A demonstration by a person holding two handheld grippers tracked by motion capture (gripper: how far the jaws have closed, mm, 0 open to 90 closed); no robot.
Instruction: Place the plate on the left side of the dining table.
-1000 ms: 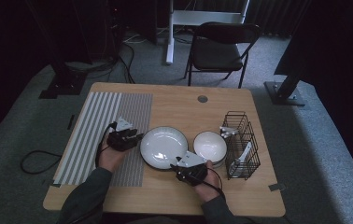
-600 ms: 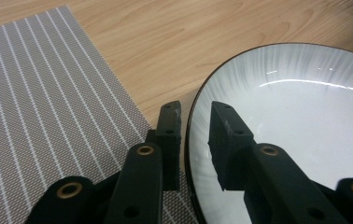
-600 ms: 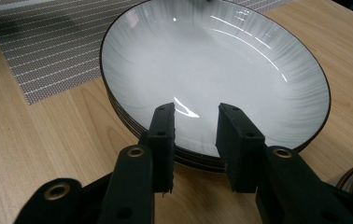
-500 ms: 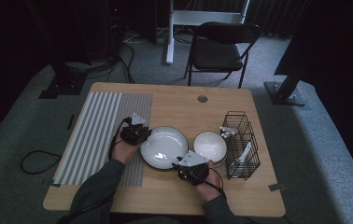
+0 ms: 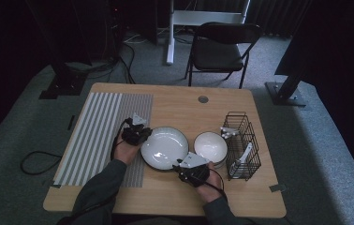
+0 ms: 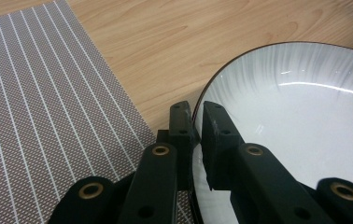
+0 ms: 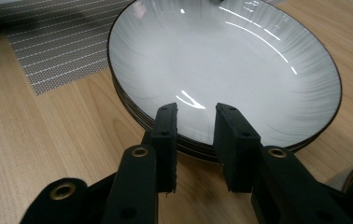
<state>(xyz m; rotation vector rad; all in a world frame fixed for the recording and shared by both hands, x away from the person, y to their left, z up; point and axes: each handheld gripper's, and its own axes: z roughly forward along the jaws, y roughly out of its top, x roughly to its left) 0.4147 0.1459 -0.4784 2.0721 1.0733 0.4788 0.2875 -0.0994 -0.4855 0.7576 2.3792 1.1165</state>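
A white plate with a dark rim (image 5: 165,147) tops a short stack in the middle of the wooden table. My left gripper (image 5: 142,136) is at its left edge. In the left gripper view the jaws have just been closing, and my left gripper (image 6: 194,113) now pinches the rim of the plate (image 6: 300,116), one pad inside and one outside. My right gripper (image 5: 184,166) is at the stack's near edge. In the right gripper view my right gripper (image 7: 197,115) has also been closing a little, but its jaws stand apart over the rim of the plate (image 7: 221,56) and pinch nothing.
A white bowl (image 5: 210,146) sits right of the plates. Beyond it a black wire basket (image 5: 247,161) holds white utensils. A grey striped mat (image 5: 100,131) covers the table's left part. A folding chair (image 5: 222,47) stands behind the table.
My left gripper has moved right, off the mat to the plate's left rim, and its jaws have come together on that rim. The right gripper has stayed at the near edge.
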